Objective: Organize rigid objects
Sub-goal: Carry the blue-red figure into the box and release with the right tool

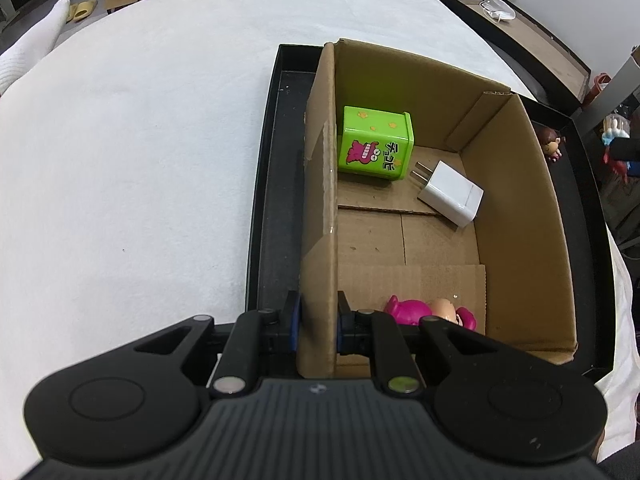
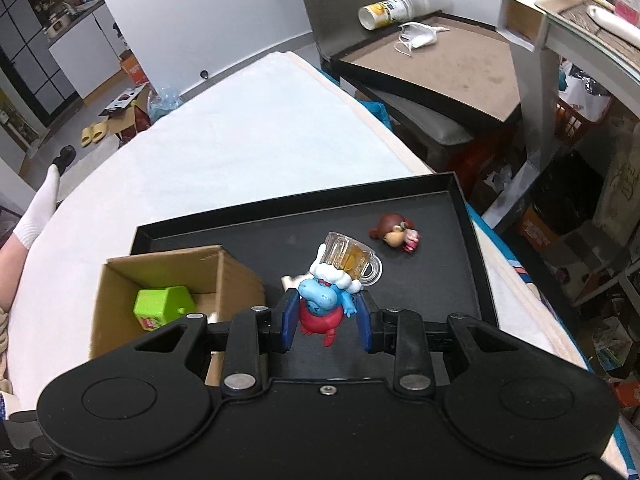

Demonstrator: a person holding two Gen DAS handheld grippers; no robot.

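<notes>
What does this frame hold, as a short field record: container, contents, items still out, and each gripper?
container: cardboard box standing in black tray
in box: green cube, white charger, pink figurine
still on tray: brown-haired figurine
left gripper: shut on the box's near-left wall
right gripper: shut on blue figurine with beer mug, held above the tray

You are looking at open room along the far side of the black tray (image 2: 460,240), where only the brown-haired figurine (image 2: 394,232) is lying. The cardboard box (image 2: 236,276) is blocking the tray's left side, and its walls are hemming in the green cube (image 1: 374,144) and white charger (image 1: 450,194).
</notes>
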